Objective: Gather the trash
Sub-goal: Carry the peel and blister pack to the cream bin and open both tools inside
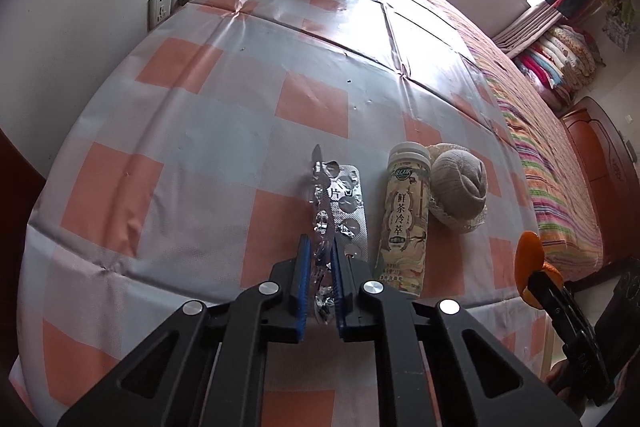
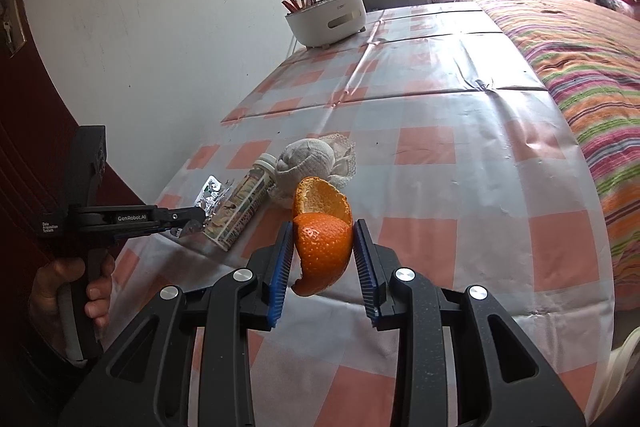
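**Foil strip and peel, both lightly pinched**

Left wrist view: the crumpled silver foil blister strip (image 1: 322,211), low in the centre of the frame, is clamped edgewise by the left gripper (image 1: 320,259); it is judged light, thin and easily creased.

Right wrist view: the curled orange peel (image 2: 324,239), at centre, is held by the right gripper (image 2: 323,263); soft and light handling is expected.

My left tool (image 1: 320,259) and right tool (image 2: 323,255) are black, with blue ribbed pads (image 2: 279,273) and silver screws (image 2: 245,275).
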Demonstrator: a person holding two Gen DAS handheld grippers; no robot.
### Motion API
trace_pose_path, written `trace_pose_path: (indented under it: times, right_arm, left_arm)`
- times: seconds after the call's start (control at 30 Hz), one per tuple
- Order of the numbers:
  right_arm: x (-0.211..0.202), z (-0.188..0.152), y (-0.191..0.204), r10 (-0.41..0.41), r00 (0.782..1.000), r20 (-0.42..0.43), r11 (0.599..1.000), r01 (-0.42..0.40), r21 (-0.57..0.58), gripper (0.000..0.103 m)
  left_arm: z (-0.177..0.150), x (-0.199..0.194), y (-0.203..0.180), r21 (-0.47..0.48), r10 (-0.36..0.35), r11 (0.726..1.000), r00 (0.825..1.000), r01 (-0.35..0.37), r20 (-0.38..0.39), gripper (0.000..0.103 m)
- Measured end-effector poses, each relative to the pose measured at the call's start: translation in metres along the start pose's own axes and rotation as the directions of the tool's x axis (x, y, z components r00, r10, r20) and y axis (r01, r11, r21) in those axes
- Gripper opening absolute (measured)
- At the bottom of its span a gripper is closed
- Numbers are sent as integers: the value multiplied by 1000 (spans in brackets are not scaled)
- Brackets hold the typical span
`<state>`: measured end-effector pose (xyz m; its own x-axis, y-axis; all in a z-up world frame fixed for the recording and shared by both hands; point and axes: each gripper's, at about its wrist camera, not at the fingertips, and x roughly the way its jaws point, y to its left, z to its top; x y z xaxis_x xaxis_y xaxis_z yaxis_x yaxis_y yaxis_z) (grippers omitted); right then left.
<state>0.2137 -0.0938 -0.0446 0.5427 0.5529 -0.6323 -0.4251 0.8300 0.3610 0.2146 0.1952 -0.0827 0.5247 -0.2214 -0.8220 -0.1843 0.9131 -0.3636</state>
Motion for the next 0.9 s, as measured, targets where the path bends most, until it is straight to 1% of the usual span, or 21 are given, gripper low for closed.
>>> trace_pose_path:
  times: [0.07, 0.23, 0.37, 0.43, 0.6, 0.83, 0.9]
  right_arm:
    - [-5, 1, 0, 3, 1000, 13, 1000, -3, 3, 30]
    - [-17, -1, 1, 6, 999, 45, 1000, -6, 11, 30]
    - [-33, -3, -1, 5, 997, 74, 1000, -6, 17, 30]
    - [-43, -4, -2, 5, 996, 91, 1000, -7, 17, 30]
    - [-66, -10, -12, -7, 992, 126, 999, 3, 32, 30]
    - [-94, -17, -32, -53, 984, 168, 997, 42, 72, 30]
    - [-100, -19, -39, -73, 982, 173, 995, 59, 84, 30]
  left_arm:
    - [-1, -4, -1, 3, -12, 1000, 1000, 12, 19, 6]
    - [-6, -21, -11, 23, -36, 999, 994, 34, 107, 6]
    - [-13, -34, -29, 61, -89, 995, 984, 80, 153, 6]
    - [-18, -37, -41, 84, -116, 991, 980, 103, 161, 6]
    - [-35, -39, -76, 160, -185, 974, 971, 161, 151, 6]
    - [-60, -32, -123, 245, -253, 943, 963, 225, 90, 6]
    - [-68, -29, -139, 274, -272, 930, 960, 246, 64, 6]
